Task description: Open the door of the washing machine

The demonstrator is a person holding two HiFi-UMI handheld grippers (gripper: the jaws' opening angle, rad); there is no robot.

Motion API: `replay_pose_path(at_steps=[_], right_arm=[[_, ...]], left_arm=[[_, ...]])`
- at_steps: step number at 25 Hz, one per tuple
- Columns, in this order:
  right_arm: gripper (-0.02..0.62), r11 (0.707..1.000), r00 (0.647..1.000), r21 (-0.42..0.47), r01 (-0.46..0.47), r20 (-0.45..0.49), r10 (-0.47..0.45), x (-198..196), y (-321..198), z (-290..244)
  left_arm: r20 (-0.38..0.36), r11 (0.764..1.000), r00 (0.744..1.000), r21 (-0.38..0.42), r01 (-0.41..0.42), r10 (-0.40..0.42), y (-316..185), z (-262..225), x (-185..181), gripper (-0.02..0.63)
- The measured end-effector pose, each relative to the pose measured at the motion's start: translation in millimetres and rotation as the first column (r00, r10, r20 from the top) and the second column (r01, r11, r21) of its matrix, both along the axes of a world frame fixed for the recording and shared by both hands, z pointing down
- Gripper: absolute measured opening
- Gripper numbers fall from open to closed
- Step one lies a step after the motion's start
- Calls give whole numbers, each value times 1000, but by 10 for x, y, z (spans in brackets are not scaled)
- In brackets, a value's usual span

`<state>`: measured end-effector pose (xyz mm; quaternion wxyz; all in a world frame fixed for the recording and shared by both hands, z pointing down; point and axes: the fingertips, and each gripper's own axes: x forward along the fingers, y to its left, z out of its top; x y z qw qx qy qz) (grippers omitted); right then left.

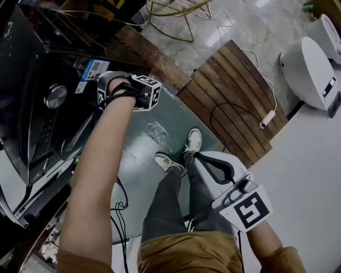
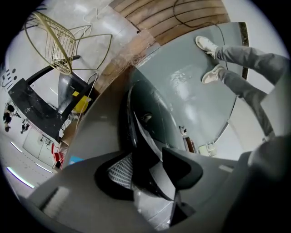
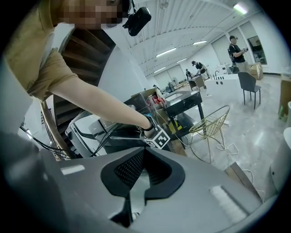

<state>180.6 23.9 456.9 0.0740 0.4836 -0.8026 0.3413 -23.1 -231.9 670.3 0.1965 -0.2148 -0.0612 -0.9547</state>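
Observation:
The dark washing machine (image 1: 37, 106) stands at the left of the head view, with a round knob (image 1: 55, 96) on its panel. Its door (image 1: 72, 141) is a dark curved pane; whether it stands ajar I cannot tell. My left gripper (image 2: 148, 159) is shut on the door's dark rim (image 2: 134, 123), which runs between its two pads. In the head view its marker cube (image 1: 145, 91) shows beside the machine, and its tips are hidden. My right gripper (image 1: 198, 156) hangs low at the right, away from the machine, its jaws shut on nothing (image 3: 135, 182).
My legs and shoes (image 1: 176, 160) stand on a green mat (image 1: 154, 130). Wooden slats (image 1: 234, 90) with a cable and power strip (image 1: 268, 117) lie behind. A wire chair (image 1: 170, 13) and a white appliance (image 1: 311, 72) stand farther off. People (image 3: 236, 45) stand in the hall beyond.

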Motion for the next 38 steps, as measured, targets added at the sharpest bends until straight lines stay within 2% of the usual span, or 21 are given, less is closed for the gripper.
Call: replay_pose_path(at_steps=[3,6,7,9,10,12,13,14,17,22,31,33,36,37,38], right_arm=[[5,1000,1000,11,7,11,-8,-51,-32,-40],[5,1000,1000,23,12,14,-12,-87,-53,-101],[5,999,1000,27,17,12,-18,-99,-57,-122],[5,999,1000,32,30,7,-30,-104,-50,-153],[5,999,999,32,36,2,-36,-97,-39,-158],[5,999,999,29,44,-7,-44,-87,-21,-153],[5,998,999,30,48,-11,-48,-92,-16,-155],[5,998,998,32,54,-14,-54,-106,-7,-162],[5,996,996,27,87,-22,-86,-149,45,-171],[5,994,995,40,101,-14,-101,-226,101,-190],[5,993,994,41,106,18,-107,-422,202,-216],[5,994,994,35,107,17,-108,-415,212,-225],[5,994,995,34,102,8,-102,-380,192,-217],[5,994,995,42,104,1,-104,-379,181,-233],[5,993,994,50,109,-4,-109,-385,179,-257]], left_arm=[[51,999,998,8,36,-36,79,-216,-145,251],[26,997,997,14,71,-71,186,-215,-200,368],[5,997,997,24,76,-76,191,-180,-199,370],[-77,993,991,49,112,-108,163,-89,-166,361],[-145,986,978,57,159,-149,148,-29,-137,349],[-276,962,931,64,265,-239,113,62,-75,330],[-307,955,916,66,291,-258,84,74,-56,291],[-314,954,914,69,291,-257,53,69,-48,263],[-304,971,933,71,226,-195,-21,37,-45,194],[-330,986,933,35,162,-141,7,44,-35,193],[-415,984,896,11,178,-157,24,50,-15,172],[-425,979,884,-33,201,-196,125,38,16,169],[-397,938,855,-228,259,-333,897,68,211,161],[-398,933,855,-268,240,-334,1216,145,292,156],[-405,938,862,-286,198,-305,1490,240,348,158]])
